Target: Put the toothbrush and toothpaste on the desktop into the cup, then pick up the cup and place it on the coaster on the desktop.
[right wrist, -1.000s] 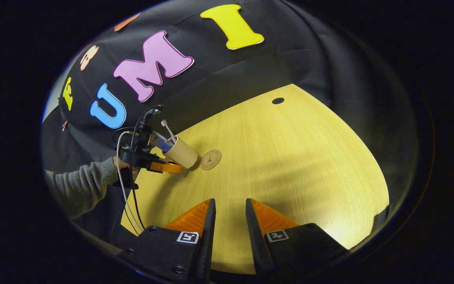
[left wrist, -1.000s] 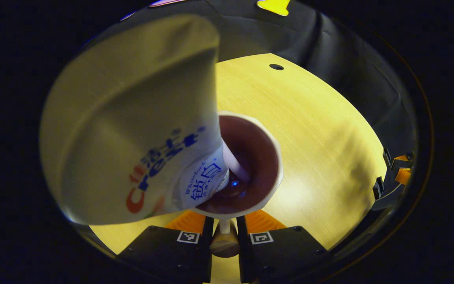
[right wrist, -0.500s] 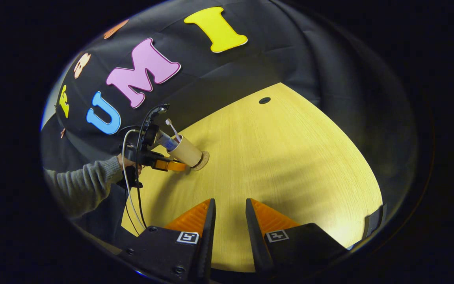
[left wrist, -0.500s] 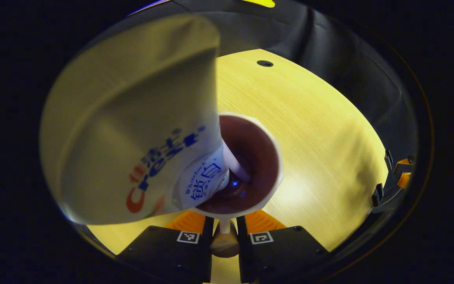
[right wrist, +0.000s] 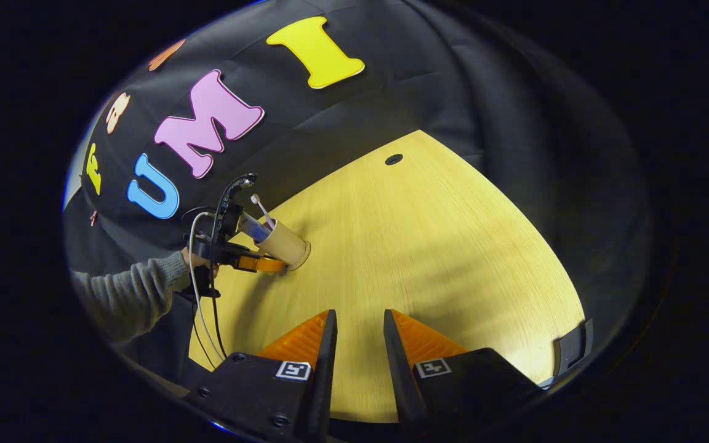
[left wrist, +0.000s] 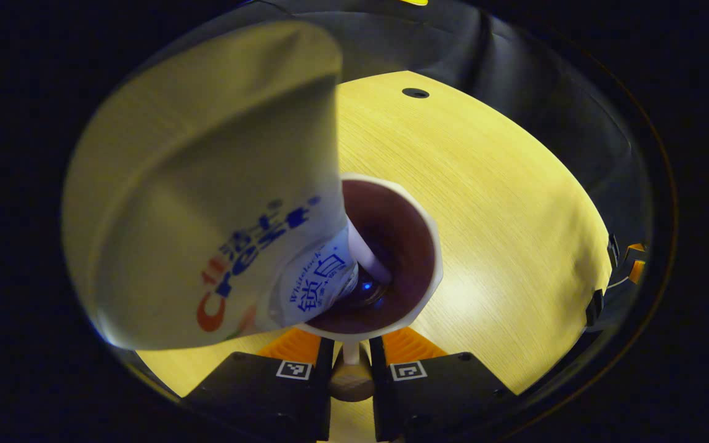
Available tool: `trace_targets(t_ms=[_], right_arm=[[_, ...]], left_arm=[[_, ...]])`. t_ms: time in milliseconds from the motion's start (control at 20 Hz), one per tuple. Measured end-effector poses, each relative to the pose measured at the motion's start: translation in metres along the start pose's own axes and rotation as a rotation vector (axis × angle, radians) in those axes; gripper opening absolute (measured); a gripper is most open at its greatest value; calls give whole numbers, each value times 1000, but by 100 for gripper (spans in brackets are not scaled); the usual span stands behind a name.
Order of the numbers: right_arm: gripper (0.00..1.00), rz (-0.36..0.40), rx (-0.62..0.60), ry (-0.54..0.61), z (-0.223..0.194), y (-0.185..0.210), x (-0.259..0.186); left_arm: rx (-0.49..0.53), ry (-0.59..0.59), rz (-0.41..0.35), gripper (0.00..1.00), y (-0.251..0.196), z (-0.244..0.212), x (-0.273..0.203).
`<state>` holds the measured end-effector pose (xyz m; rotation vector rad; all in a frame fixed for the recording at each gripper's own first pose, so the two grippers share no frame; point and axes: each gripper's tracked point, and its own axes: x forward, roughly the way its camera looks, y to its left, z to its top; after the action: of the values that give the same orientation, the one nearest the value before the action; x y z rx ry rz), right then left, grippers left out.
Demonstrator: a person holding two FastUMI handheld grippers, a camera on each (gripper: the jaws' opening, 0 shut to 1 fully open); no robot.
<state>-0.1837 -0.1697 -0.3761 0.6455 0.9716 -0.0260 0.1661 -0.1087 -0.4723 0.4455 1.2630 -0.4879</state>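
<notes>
1. In the left gripper view, my left gripper [left wrist: 351,363] was clamped on the cup's handle [left wrist: 351,376], both fingers pressing on its rounded wooden-looking end.
2. The cup [left wrist: 419,246] had a pale rim and a dark brownish inside, and I looked straight down into it.
3. The toothpaste [left wrist: 219,203] stood in the cup with its cap end down near the bottom; its wide crimped end rose toward the camera and covered much of the left side of the view.
4. The toothbrush [left wrist: 364,252] showed as a pale handle running down into the cup just beside the toothpaste.
5. In the right gripper view, the cup [right wrist: 285,245] was tilted, its base at the wooden desktop [right wrist: 428,258] and its mouth leaning toward the person's hand [right wrist: 189,258].
6. There, the toothpaste [right wrist: 252,227] and the toothbrush [right wrist: 262,210] stuck out of the mouth, bristle head uppermost.
7. A thin pale edge at the cup's base may have been the coaster; I could not tell for sure, nor whether the cup rested fully on it.
8. The left gripper [right wrist: 263,264] held the cup low at its side, cables trailing from it, with a grey sleeve [right wrist: 127,295] behind.
9. My right gripper [right wrist: 356,344] hung over bare desktop, well apart from the cup, its fingers a narrow gap apart and holding nothing.
</notes>
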Motion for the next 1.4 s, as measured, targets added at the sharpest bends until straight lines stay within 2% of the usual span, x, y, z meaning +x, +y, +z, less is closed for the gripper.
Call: trace_targets(t_ms=[50,150,200,300,350,450,500,550,600,650,750,900,1000,1400], right_arm=[[47,1,-2,-3,1,0,0],[47,4,-2,-2,0,2,3],[47,6,-2,1,0,4,3],[47,11,-4,2,-2,6,5],[47,13,-5,3,-2,7,6],[47,14,-5,4,-2,7,6],[47,15,-3,4,-2,7,6],[47,15,-2,3,-1,8,7],[47,15,-3,2,-2,9,6],[47,16,-4,2,-1,11,5],[47,18,-9,3,2,14,6],[47,25,-19,4,2,24,9],[47,23,-37,3,2,32,10],[47,52,-103,10,-3,86,19]], left_arm=[[4,-1,-1,32,0,0,0],[6,8,-7,33,-1,-1,0],[2,13,-13,37,-1,-1,1],[-2,20,-20,34,-2,-4,1],[0,9,-21,42,-3,-2,0],[1,-1,-24,42,-2,-1,-4],[2,-8,-23,45,-2,0,-6],[3,-15,-20,55,-1,1,-8],[3,-23,-15,56,1,2,-10],[0,-31,-10,62,2,2,-13],[-12,-47,-4,67,2,0,-20],[-43,-82,-8,66,2,-11,-35],[-89,-139,-37,66,-4,-18,-49],[-234,-354,-24,67,2,-63,-127]])
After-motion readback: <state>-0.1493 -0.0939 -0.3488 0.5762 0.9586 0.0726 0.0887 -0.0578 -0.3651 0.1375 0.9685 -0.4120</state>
